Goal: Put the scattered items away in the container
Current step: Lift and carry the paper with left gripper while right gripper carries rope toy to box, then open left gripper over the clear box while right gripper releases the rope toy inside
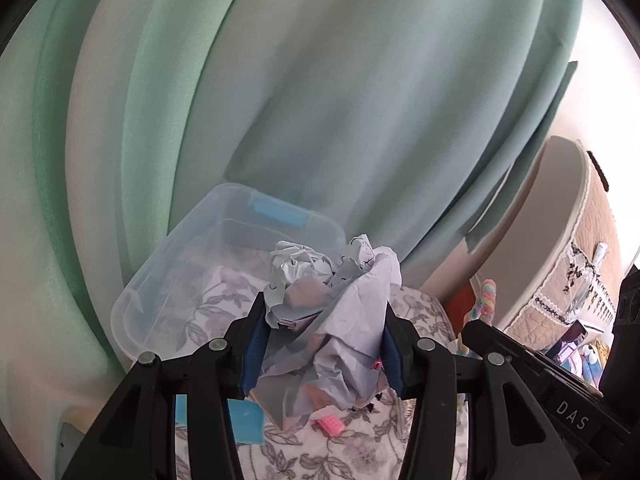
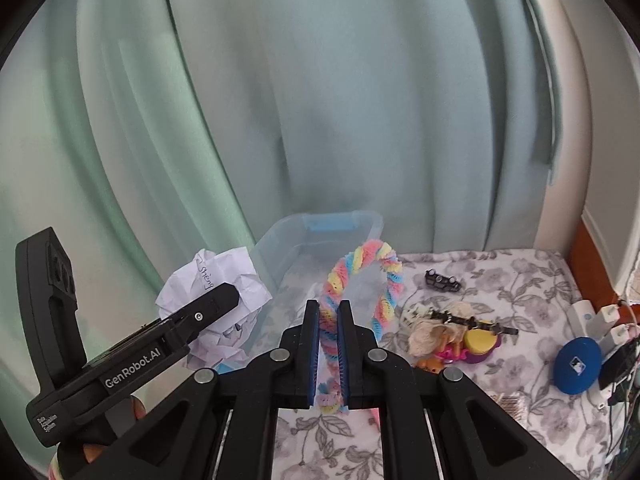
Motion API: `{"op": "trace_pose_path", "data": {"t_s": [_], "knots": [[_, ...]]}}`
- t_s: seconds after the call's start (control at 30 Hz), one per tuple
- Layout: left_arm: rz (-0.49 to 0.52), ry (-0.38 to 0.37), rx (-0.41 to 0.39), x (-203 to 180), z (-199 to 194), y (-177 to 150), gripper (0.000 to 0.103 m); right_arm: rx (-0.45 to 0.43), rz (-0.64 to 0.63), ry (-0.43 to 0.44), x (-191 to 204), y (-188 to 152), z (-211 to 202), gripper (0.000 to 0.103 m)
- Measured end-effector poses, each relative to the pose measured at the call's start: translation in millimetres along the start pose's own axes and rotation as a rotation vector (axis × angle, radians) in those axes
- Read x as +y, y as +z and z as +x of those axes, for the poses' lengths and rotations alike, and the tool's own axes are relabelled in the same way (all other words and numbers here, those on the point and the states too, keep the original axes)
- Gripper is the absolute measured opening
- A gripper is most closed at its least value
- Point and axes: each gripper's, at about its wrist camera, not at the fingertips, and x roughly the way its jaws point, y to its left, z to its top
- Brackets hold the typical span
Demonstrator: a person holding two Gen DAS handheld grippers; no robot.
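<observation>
Crumpled white paper wad (image 1: 332, 332) is clamped between the blue pads of the left gripper (image 1: 324, 354), held just short of the clear plastic container with blue latches (image 1: 160, 272); a pastel twisted fuzzy hoop (image 2: 374, 276) is pinched by the tightly closed right gripper (image 2: 328, 354), also before the container; a doll (image 2: 436, 336), a black clip (image 2: 442, 281) and a blue ball (image 2: 578, 365) are left on the floral bedspread (image 2: 500, 280); if released early, the bulky wad could be caught on the rim and tumble outside.
</observation>
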Motion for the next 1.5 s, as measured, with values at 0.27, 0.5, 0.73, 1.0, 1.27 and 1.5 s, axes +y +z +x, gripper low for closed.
{"op": "trace_pose_path", "data": {"t_s": [0.27,0.5,0.73,1.0,1.27,1.5], "knots": [[-0.056,0.045,0.024,32,14,-2,0.051,0.052,-0.042,0.066,22,2,30,0.009],[-0.083,0.081,0.023,50,18,-1,0.051,0.060,-0.056,0.165,33,9,56,0.009],[-0.102,0.088,0.021,63,23,-2,0.052,0.109,-0.075,0.193,42,-1,76,0.010],[-0.097,0.085,0.020,62,30,1,0.052,0.135,-0.043,0.196,31,-4,93,0.010],[-0.076,0.075,0.030,53,38,3,0.052,0.129,-0.024,0.209,27,0,99,0.010],[-0.083,0.100,0.055,57,49,0,0.053,0.168,-0.008,0.202,25,-6,108,0.012]]}}
